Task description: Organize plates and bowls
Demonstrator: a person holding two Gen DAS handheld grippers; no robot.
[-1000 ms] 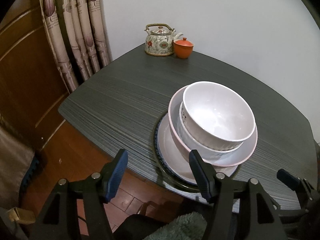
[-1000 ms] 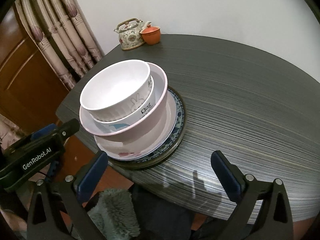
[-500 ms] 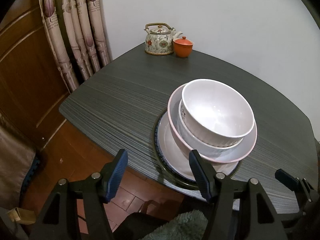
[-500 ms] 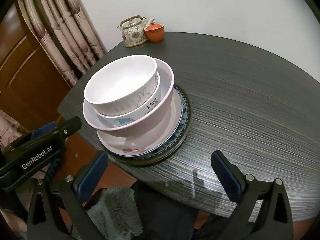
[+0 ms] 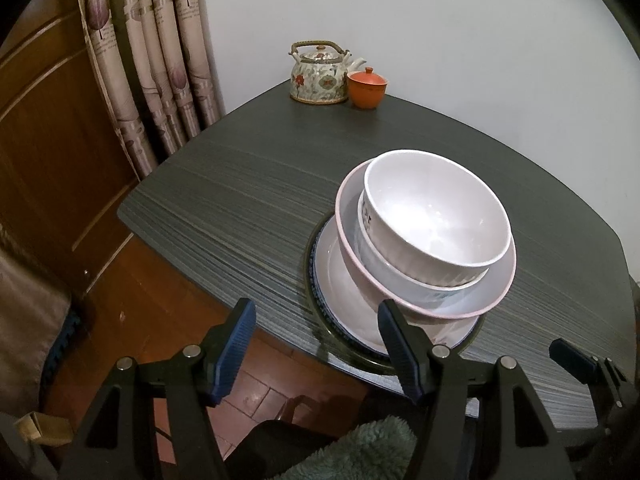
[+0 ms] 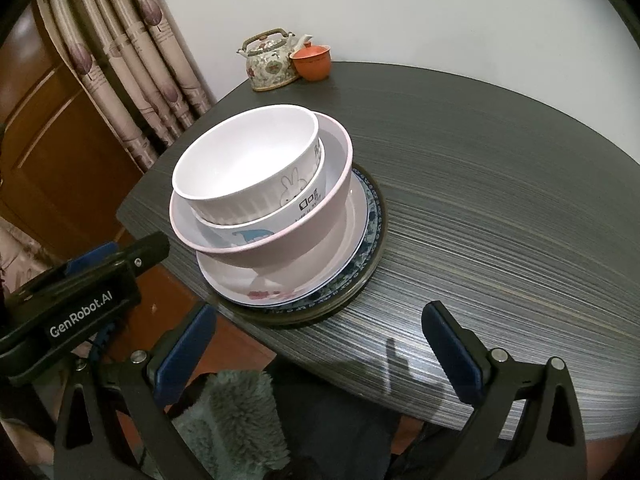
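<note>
Both claws released, nothing gripped: left claw [image 5: 316, 344] sits just this side of the bowl stack [image 5: 432, 224], nearer than my right claw [image 6: 316, 344].

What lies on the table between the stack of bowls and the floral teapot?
Nothing: in both wrist views the dark table is bare between the stack of bowls and the floral teapot. The orange lidded cup stands beside the teapot, not between them.

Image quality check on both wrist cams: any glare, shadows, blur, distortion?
Left wrist: sharp, dim warm light, soft glare inside the top bowl, strong fisheye bend with dark corners. Right wrist: also sharp, finger shadows fall on the table near its front edge, same vignette; table edge curves.
</note>
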